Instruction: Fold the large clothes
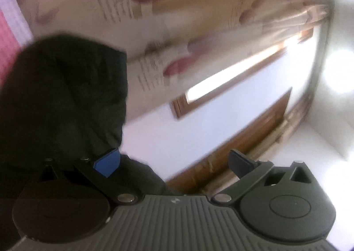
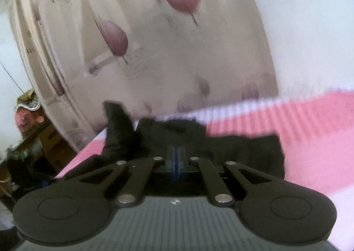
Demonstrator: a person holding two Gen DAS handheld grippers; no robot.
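A black garment (image 2: 232, 151) lies spread on the pink-and-white striped bed cover (image 2: 309, 131), with one part (image 2: 117, 127) sticking up at the left. My right gripper (image 2: 177, 158) points slightly down at the garment's near edge. Its blue pads are pressed together on a fold of the black cloth. In the left wrist view a bulk of the same black garment (image 1: 64, 100) fills the left side, behind the blue-padded left finger (image 1: 107, 163). My left gripper (image 1: 173, 162) stands wide open and tilted up toward the wall, with nothing between its pads.
A cream curtain with purple tulips (image 2: 154, 40) hangs behind the bed. A white wall with a wood-framed window (image 1: 232, 78) and brown wooden trim (image 1: 232, 153) faces the left gripper. Cluttered wooden furniture (image 2: 28, 135) stands beyond the bed's left edge.
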